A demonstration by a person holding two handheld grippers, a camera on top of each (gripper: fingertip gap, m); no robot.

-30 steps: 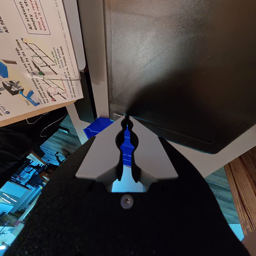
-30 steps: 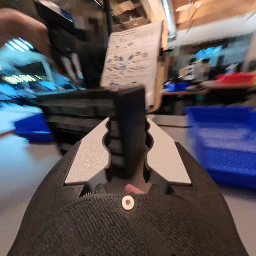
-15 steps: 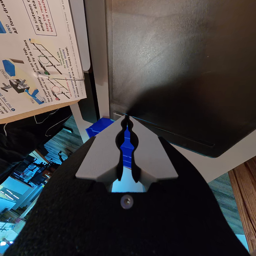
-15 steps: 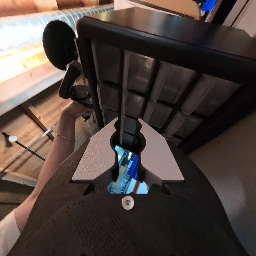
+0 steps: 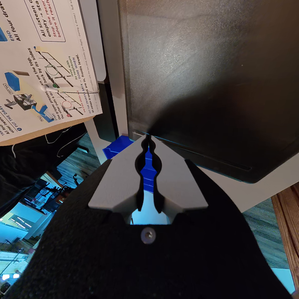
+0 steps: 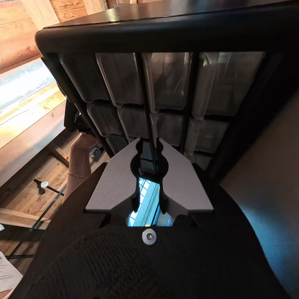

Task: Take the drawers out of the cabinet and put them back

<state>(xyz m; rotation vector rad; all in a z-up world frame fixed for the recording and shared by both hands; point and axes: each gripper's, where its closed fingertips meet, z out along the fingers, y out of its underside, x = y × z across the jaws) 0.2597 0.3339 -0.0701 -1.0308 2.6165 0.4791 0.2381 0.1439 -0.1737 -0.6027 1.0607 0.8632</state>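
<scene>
A workshop or lab for recording demonstrations, by the look of it. Rough wooden beams and planks (image 6: 19, 27) overhead, with a shiny ventilation duct (image 6: 27, 87) running along them. A printed instruction sheet (image 5: 43, 68) with drawings, mounted on a board beside a white table (image 5: 229, 186). A black plastic parts cabinet (image 6: 169, 35) with rows of small clear drawers (image 6: 119, 77), of the kind kept for screws and small parts. A blue storage bin (image 5: 118, 147) at the table edge. Grey plank-pattern floor (image 5: 265, 226) below, and farther off an open hall with bright ceiling lights (image 5: 17, 223) and dark equipment stands (image 5: 53, 189).
</scene>
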